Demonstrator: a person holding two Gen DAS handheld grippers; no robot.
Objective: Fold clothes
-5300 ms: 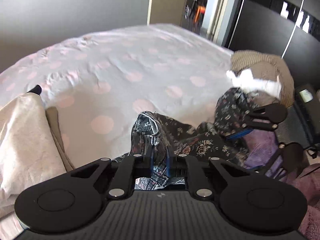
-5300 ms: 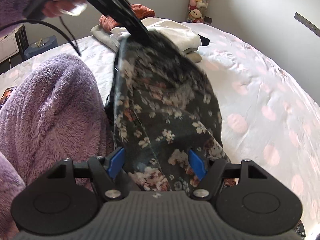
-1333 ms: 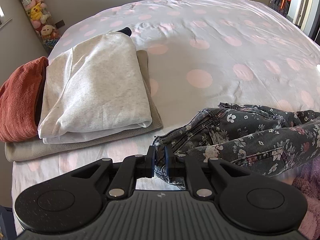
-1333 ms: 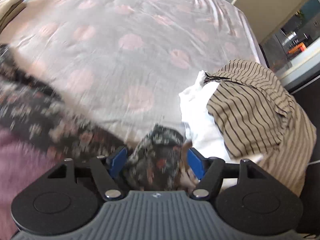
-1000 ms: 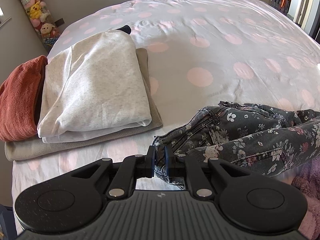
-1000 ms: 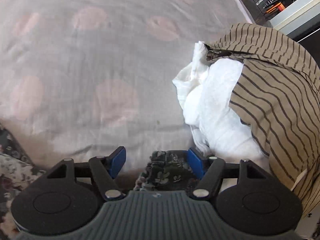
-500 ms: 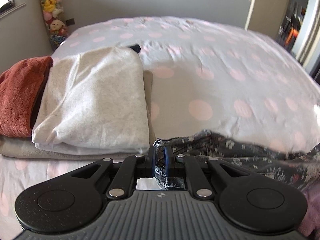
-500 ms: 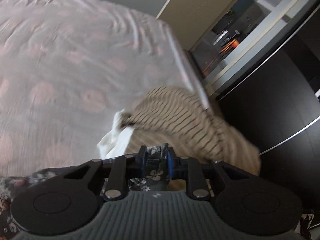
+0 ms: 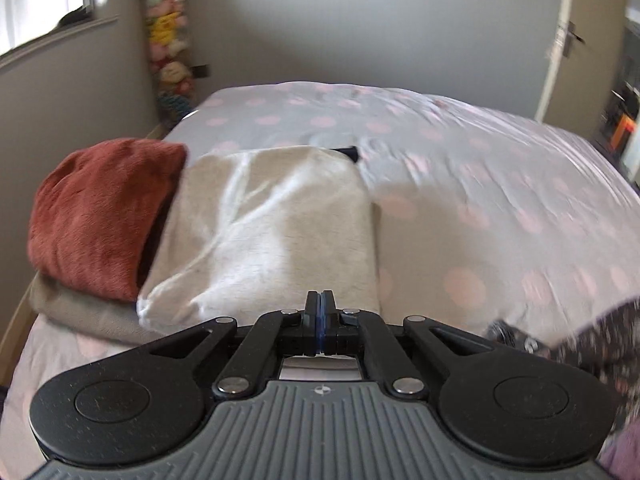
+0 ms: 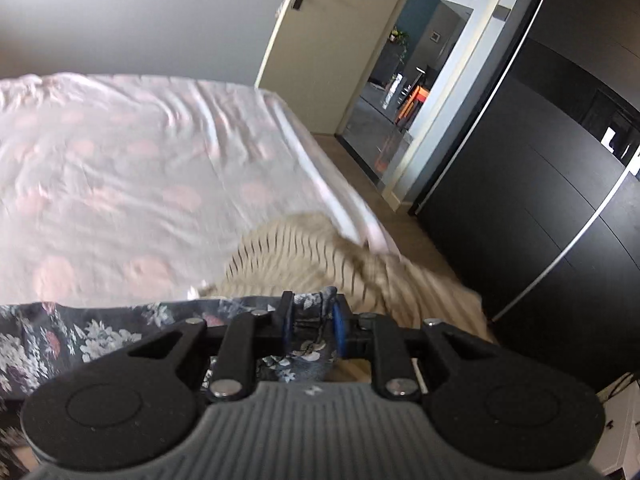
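My left gripper (image 9: 319, 300): jaws pressed flat together, nothing visible between them. It points over the folded stack at the bed's left side: cream sweatshirt (image 9: 276, 224) on top, rust fleece (image 9: 100, 212) beside it, beige layer (image 9: 80, 312) underneath.

My right gripper (image 10: 311, 316): jaws nearly closed, clamped on a bunched edge of the floral garment (image 10: 80, 336). The dark flowered fabric runs left from the jaws along the near edge of the polka-dot bedsheet (image 10: 120, 168). In the left wrist view a blurred end of it shows at lower right (image 9: 600, 332), apart from my left jaws.

Striped beige top (image 10: 320, 256) lies heaped just beyond the right gripper.
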